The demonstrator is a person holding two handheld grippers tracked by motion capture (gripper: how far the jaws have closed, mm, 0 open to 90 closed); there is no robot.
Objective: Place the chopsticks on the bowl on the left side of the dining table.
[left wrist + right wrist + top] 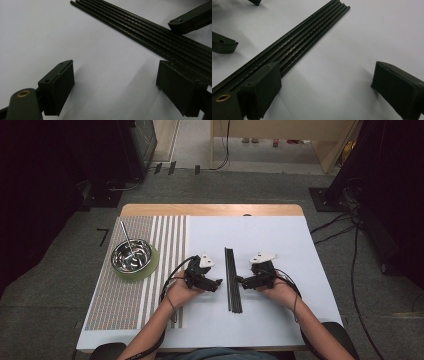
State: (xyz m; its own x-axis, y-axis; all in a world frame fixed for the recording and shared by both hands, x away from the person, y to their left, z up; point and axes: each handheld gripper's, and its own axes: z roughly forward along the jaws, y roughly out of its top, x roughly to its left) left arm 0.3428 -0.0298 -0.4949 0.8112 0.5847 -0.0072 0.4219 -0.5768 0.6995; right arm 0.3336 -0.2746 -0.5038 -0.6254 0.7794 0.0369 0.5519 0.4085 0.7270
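A bundle of thin black rods (232, 279) lies lengthwise on the white table sheet between my two hands. My left gripper (216, 282) rests on the sheet just left of the rods, pointing at them, and its jaws stand wide open with bare sheet between them. In the left gripper view the rods (150, 32) run diagonally past the right pad, and the left gripper (115, 87) holds nothing. My right gripper (242, 281) sits just right of the rods, open too. In the right gripper view the rods (299, 42) pass behind the left pad of the right gripper (324, 87).
A steel bowl (132, 255) with a metal stick in it stands on a green disc at the left, on a striped patterned mat (125, 300). The table's wooden far edge (210, 210) lies beyond the sheet. Cables trail on the carpet at the right.
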